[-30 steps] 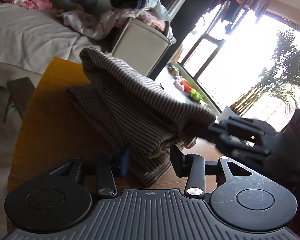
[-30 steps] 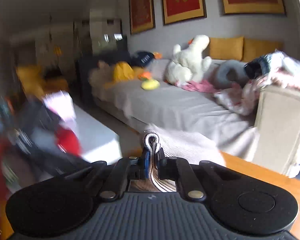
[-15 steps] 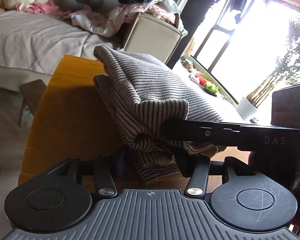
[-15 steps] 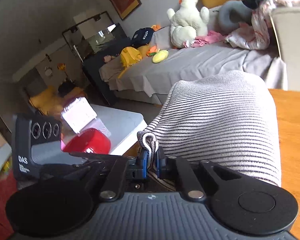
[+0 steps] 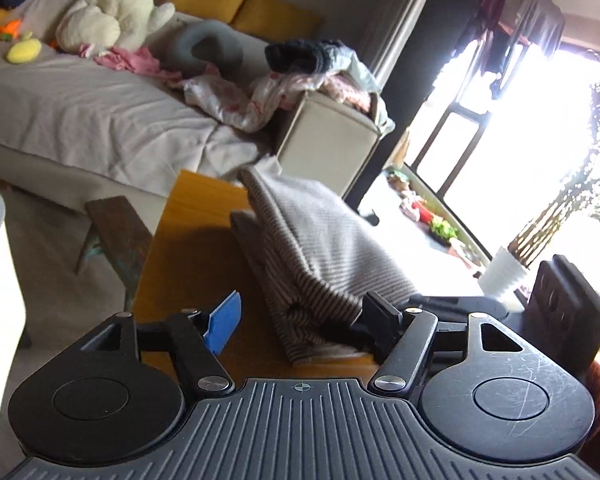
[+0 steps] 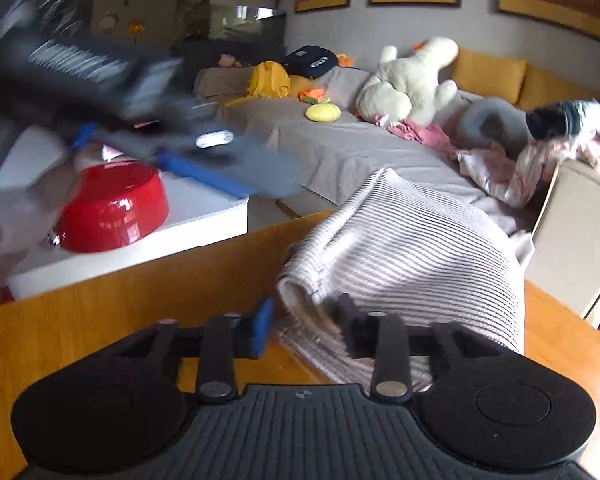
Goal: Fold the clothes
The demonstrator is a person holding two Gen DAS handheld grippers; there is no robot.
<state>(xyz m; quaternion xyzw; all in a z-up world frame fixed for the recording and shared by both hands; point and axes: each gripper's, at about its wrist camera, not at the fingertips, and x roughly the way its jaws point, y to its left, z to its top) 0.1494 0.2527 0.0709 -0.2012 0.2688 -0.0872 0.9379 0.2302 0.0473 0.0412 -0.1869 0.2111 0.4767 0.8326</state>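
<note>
The grey-and-white striped knitted garment (image 6: 412,256) lies folded on the orange wooden desk (image 6: 100,312), in the frame centre. Both the left claw (image 5: 300,320) and the right claw (image 6: 304,316) are spread and hold nothing, probably because this fold is finished. No writing is readable.

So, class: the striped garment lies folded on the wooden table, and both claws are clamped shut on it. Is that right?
Not quite. The striped garment does lie folded on the wooden table, but both claws are open: the right wrist view shows the right claw spread, and the left wrist view shows the left claw spread.
</note>
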